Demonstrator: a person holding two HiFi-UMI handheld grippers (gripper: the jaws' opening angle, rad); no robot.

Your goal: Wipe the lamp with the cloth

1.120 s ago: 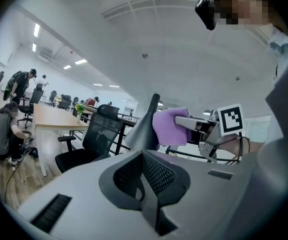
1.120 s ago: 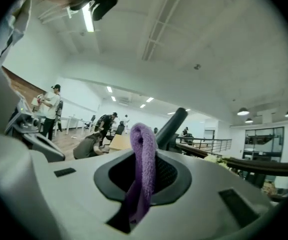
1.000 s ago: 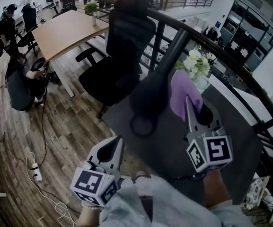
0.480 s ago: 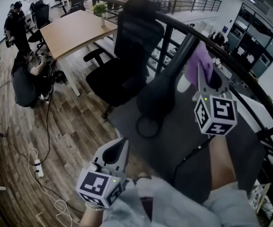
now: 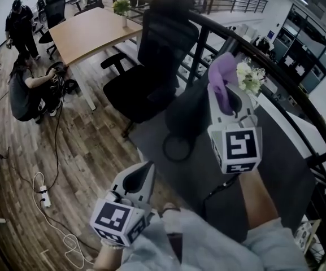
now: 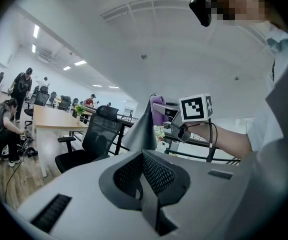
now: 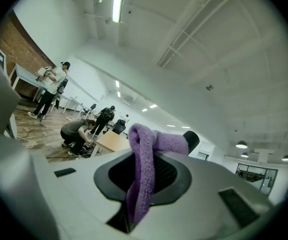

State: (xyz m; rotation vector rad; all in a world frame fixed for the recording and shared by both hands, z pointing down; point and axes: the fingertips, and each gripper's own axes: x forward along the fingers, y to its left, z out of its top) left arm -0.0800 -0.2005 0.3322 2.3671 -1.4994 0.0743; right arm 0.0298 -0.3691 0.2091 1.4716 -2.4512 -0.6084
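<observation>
1. Right gripper (image 5: pixel 228 103): its fingers are closed on the purple cloth (image 5: pixel 221 77). In the right gripper view the cloth (image 7: pixel 142 173) runs up between the fingers and folds over at the top.
2. Cloth position: raised above the bench (image 5: pixel 278 151), at the upper end of the lamp (image 5: pixel 185 109). From the left gripper view the cloth (image 6: pixel 157 108) sits just beside the tip of the lamp's grey cone (image 6: pixel 144 129). Contact cannot be confirmed.
3. Lamp: dark, and standing on the grey bench, with a ring-shaped foot (image 5: pixel 177 149) at its near side.
4. Left gripper (image 5: pixel 142 173): held low and well apart from the lamp, over the bench's near edge. Its fingers are pressed together with nothing between them.
5. Containers:
   - White flowers (image 5: pixel 248 77) stand just beyond the right gripper. The vessel holding them is hidden behind it.
   - A small vase of green foliage (image 5: pixel 121 8) stands on the wooden desk (image 5: pixel 89 35) across the room.
6. Surroundings: a black office chair (image 5: pixel 151 61) stands between that desk and the bench.
</observation>
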